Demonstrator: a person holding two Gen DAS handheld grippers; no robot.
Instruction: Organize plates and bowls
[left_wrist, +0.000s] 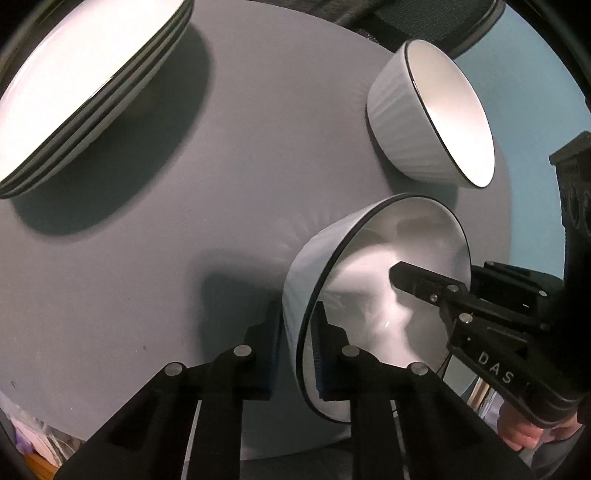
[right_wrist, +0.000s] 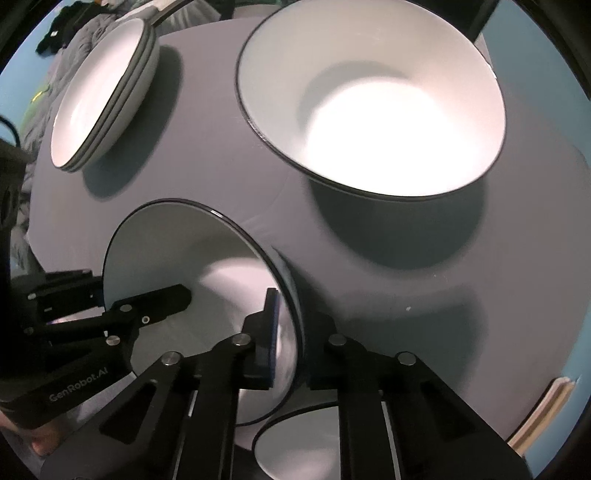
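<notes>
Gripping: both tongs are clamped on one white bowl (left_wrist: 373, 295), each with one finger inside the wall and one outside it.
Left tongs: left tongs (left_wrist: 295, 354) pinch the bowl's near-left rim, pads pressed on the wall.
Right tongs: right tongs (right_wrist: 291, 339) pinch the opposite side of the same rim; the left view shows their inner finger reaching into the bowl from the right.
Where the bowl is: at the near edge of the grey worktop (left_wrist: 229, 184), between the two hands; whether it sits on the cloth or is just off it, I cannot tell.
Key relation: the second bowl (left_wrist: 432, 114) stands farther out and a little to the right, well apart from the held one, mouth up, so nesting looks like a lift up and over its rim.
Axis: round, so no long axis; the two grips lie across its mouth.
Nearer hand: the right hand lies on the side of the second bowl.
Other ware: a stack of plates (left_wrist: 88, 92) sits far left, out of that path.
Third rim: another bowl's rim (right_wrist: 299, 439) shows under the right tongs at the near edge, close below.
Open room: bare cloth lies between the bowls; the worktop edge runs just past the second bowl.
</notes>
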